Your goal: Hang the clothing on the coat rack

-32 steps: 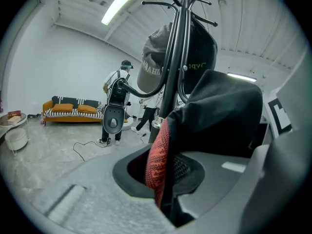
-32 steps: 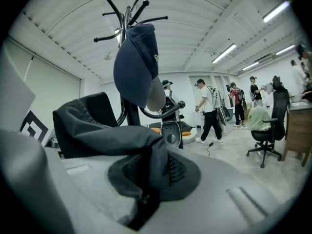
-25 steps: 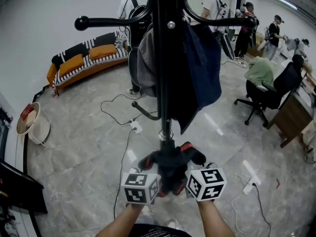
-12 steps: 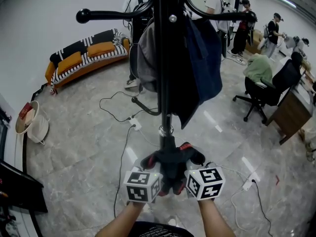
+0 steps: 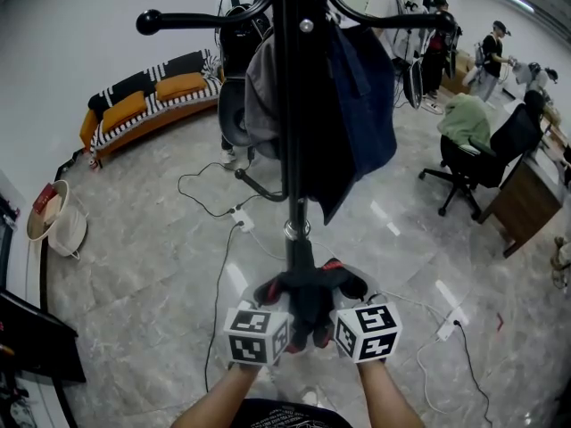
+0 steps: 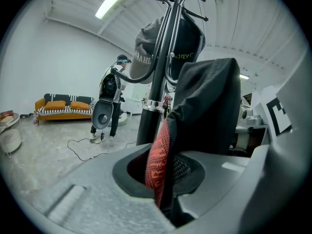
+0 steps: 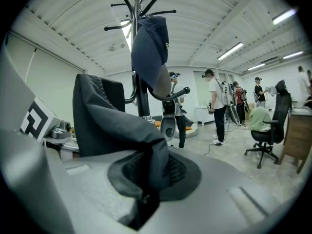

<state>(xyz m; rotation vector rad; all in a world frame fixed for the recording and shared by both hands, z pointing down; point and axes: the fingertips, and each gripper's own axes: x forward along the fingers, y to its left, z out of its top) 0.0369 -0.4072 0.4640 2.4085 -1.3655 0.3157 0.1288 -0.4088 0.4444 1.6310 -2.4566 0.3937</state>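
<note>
Head view: black garment point(image 5: 309, 294) with red trim is bunched low, right in front of the coat rack point(image 5: 292, 150) pole, not on any hook. It sits between the two marker cubes point(image 5: 255, 335), so both sets of jaw tips are buried under cloth here. Can't tell whether the fabric touches the pole. The rack's foot is hidden behind the bundle. Kind of garment unreadable, it's just a wad.

Left gripper view: left gripper point(image 6: 165, 199) jaws are clenched on the garment, with a red knit edge and black cloth pinched in the slot. The rest stands up and blocks the right half of the frame.

Right gripper view: right gripper point(image 7: 144, 194) is also grasping it, a dark fold nipped between the pads. Those jaws have just eased open a hair, with cloth between them.

Rack: top is cut off by the upper frame edge in the head view, only two knobbed arms showing. A grey cap point(image 5: 260, 96) hangs left of the pole and a dark blue item point(image 5: 366, 105) right of it; cap or jacket, unclear.

Around: grey stone floor point(image 5: 134, 266) with cables point(image 5: 210, 194) trailing across it. Orange striped sofa point(image 5: 152, 101) by the far wall, office chair point(image 5: 482, 163) with green cloth over it at right. People at the back, small. Both forearms point(image 5: 219, 404) are cropped by the bottom edge.
</note>
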